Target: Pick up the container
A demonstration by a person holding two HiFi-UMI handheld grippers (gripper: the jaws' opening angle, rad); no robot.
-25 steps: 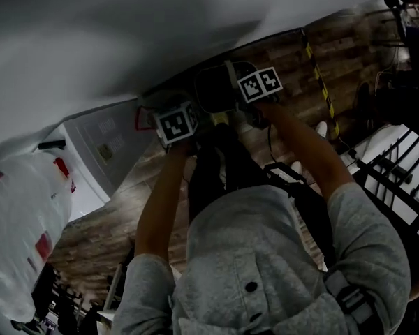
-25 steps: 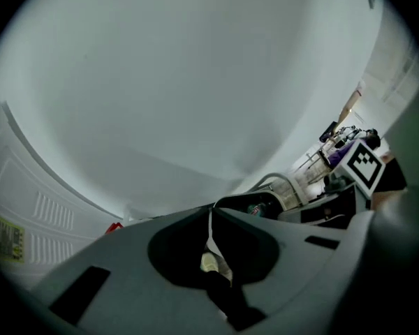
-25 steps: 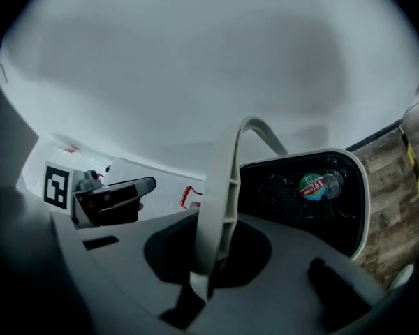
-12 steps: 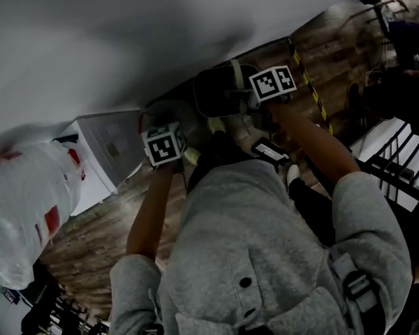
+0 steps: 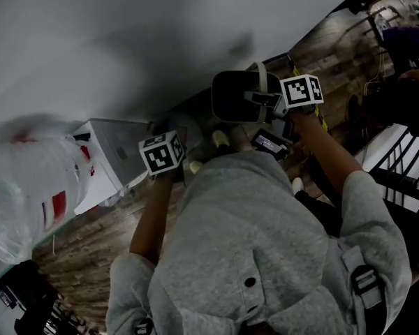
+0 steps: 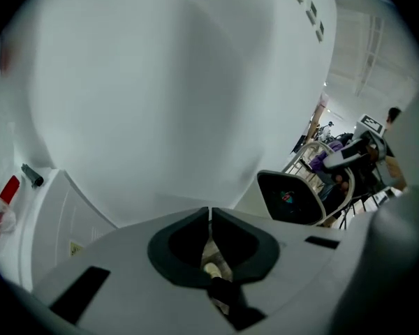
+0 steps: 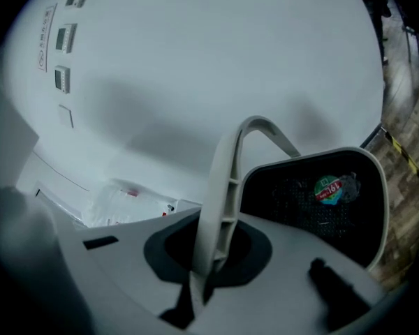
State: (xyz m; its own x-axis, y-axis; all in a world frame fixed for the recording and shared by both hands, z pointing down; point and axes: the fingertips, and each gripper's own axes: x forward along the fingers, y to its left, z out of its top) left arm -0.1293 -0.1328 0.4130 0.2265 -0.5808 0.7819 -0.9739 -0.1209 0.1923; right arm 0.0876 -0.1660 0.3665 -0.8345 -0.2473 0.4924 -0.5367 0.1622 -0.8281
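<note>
Container (image 5: 234,96) hangs by its pale handle (image 7: 227,187) from the right tool (image 7: 213,250), whose jaws are pinched tight on the handle's flat strap. The strap rises straight out of the grip and arches over to the rim. From that tool's own view the dark tub sits just to the right of the jaws, its open mouth turned toward the camera, with a round coloured sticker (image 7: 332,187) inside. In the head view the right tool (image 5: 265,100) is held out ahead of the person's chest. Its marker cube faces up, and the bare right forearm (image 5: 328,152) stretches forward from a grey sleeve.

The left tool (image 6: 209,218) has its jaws closed together with only a thin slit and nothing between them. It is angled downward. The left gripper view shows the container (image 6: 290,197) off to its right, well apart from the jaws. In the head view the left tool (image 5: 169,142) sits lower and to the left, on a forearm raised from the grey hoodie (image 5: 265,243).

Beyond both tools stands a plain white wall (image 5: 126,40). A white cabinet (image 5: 108,155) sits at its foot, with a clear plastic bag (image 5: 28,187) beside it. Dark wood floor (image 5: 91,250) lies below.
</note>
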